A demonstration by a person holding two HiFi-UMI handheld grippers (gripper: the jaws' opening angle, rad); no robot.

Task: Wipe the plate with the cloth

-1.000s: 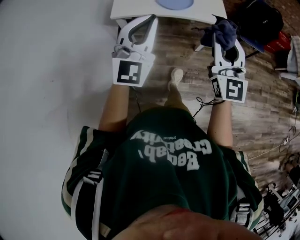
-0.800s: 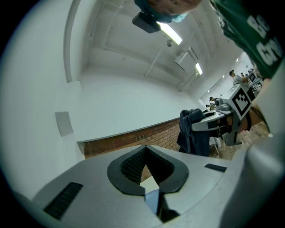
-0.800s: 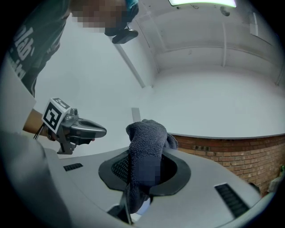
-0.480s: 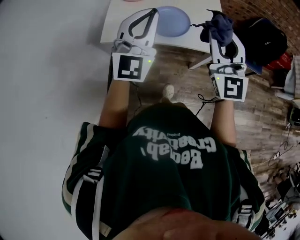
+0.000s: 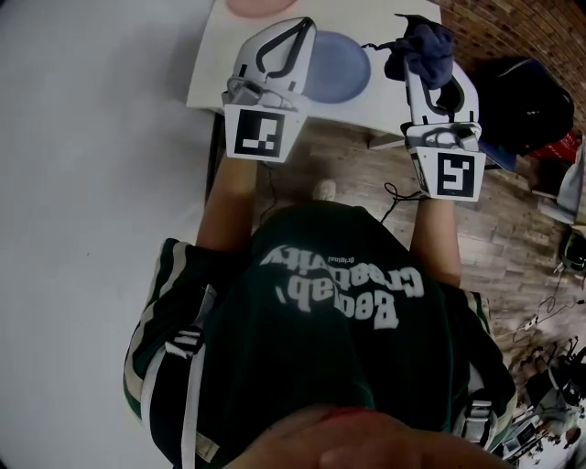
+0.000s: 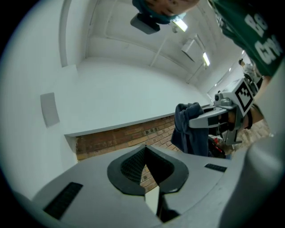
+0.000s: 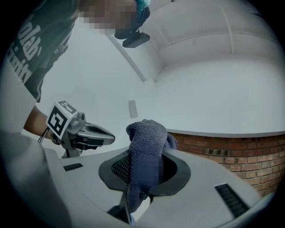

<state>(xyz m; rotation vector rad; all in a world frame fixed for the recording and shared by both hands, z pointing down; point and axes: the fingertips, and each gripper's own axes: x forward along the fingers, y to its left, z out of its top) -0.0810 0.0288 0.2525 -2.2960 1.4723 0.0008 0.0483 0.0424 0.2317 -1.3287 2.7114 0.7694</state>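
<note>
text log | shirt (image 5: pixel 302 366): white lettering (image 5: pixel 334 291), upside down, not readable | elsewhere: none legible

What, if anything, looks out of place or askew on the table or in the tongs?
Nothing stands out. The blue plate lies flat on the white table. The cloth is bunched in the right tongs, which are shut on it; the left tongs are shut and empty.

Beside the blue plate (image 5: pixel 342 66) the table (image 5: pixel 209 69) lies bare; a pink plate (image 5: pixel 261 5) stands beyond.
</note>
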